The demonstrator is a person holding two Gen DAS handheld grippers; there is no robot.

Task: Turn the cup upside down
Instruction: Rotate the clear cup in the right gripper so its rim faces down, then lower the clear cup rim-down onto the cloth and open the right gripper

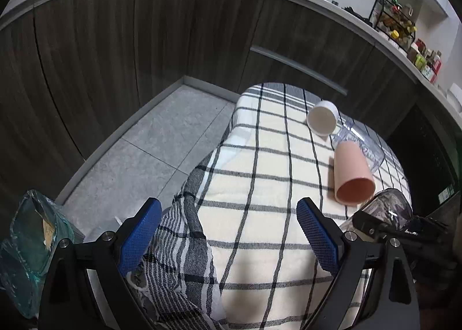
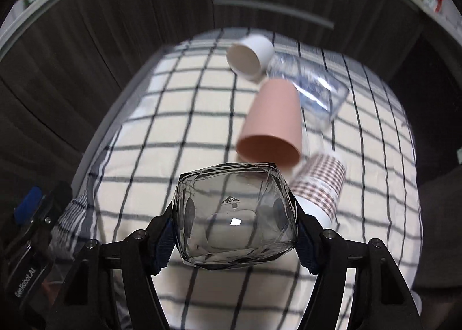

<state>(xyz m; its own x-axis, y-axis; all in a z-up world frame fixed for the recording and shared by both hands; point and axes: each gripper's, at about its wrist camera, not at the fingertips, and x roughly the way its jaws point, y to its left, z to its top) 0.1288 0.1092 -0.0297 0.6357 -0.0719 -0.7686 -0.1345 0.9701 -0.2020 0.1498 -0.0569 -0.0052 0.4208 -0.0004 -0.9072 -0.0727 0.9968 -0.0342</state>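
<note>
My right gripper (image 2: 235, 224) is shut on a smoky faceted glass cup (image 2: 234, 214), held above the checked cloth with its base towards the camera. The same cup (image 1: 387, 207) shows at the right edge of the left wrist view. My left gripper (image 1: 228, 231) is open and empty over the cloth's near left part. A pink cup (image 2: 271, 122) (image 1: 352, 174) lies on its side, mouth towards me. A white cup (image 2: 249, 57) (image 1: 322, 117) lies on its side further back.
A clear plastic cup (image 2: 314, 90) (image 1: 361, 142) lies behind the pink one. A checked paper cup (image 2: 320, 185) lies to the right. The cloth-covered table (image 1: 260, 185) drops to a grey tiled floor (image 1: 161, 142) on the left. Dark cabinets (image 1: 115, 41) stand behind. A teal bag (image 1: 26, 243) sits lower left.
</note>
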